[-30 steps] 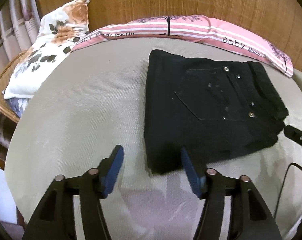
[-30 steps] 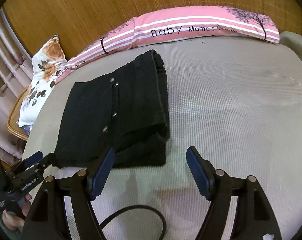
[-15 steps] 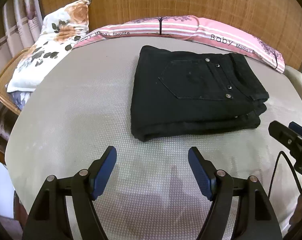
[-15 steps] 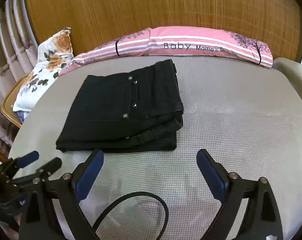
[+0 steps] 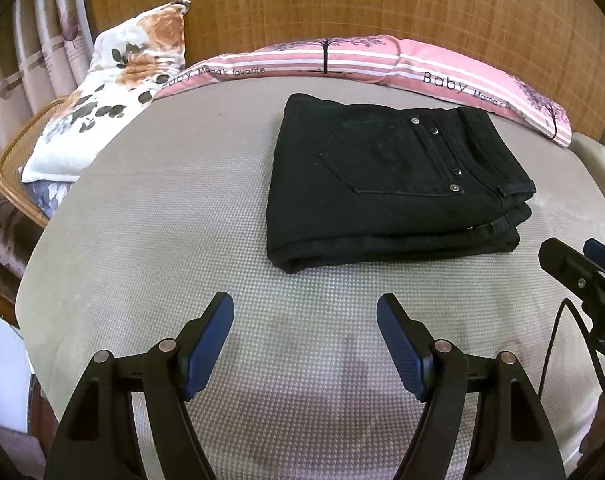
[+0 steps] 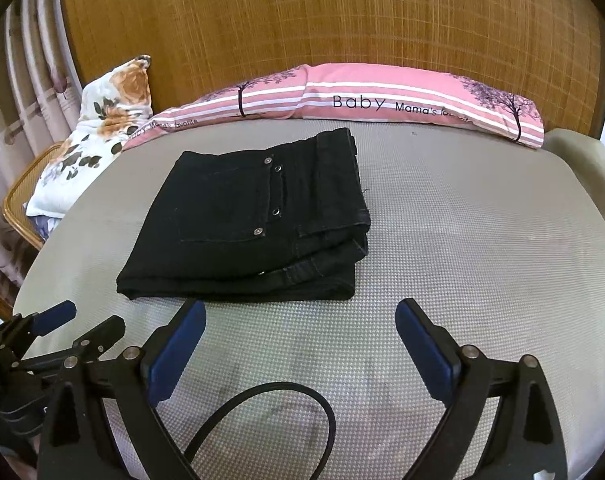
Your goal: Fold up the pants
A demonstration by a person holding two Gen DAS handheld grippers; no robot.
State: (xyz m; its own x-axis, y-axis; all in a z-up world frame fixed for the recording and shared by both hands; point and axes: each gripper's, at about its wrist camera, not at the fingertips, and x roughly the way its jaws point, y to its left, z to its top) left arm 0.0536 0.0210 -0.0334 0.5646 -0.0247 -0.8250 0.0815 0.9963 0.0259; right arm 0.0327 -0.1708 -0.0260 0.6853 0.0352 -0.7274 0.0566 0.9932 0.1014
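Black pants (image 5: 390, 188) (image 6: 254, 220) lie folded into a compact rectangle on the grey mat, back pocket and rivets facing up. My left gripper (image 5: 304, 312) hangs open in front of the pile's near edge, apart from it, with nothing between its blue pads. My right gripper (image 6: 300, 318) stands open wide, also just short of the near edge and holding nothing. The right gripper's tip (image 5: 582, 272) shows at the right edge of the left wrist view; the left gripper (image 6: 78, 324) shows at the lower left of the right wrist view.
The pants rest on a grey textured bed surface (image 5: 162, 220). A pink striped pillow (image 6: 382, 100) lies along the wooden headboard. A floral pillow (image 5: 114, 80) sits at the far left over a rattan chair (image 5: 10, 168). A black cable (image 6: 286, 412) loops under my right gripper.
Both grippers have let go of the pants' near edge, opened wider and drawn back toward the near side. The folded pile stays in place on the mat.
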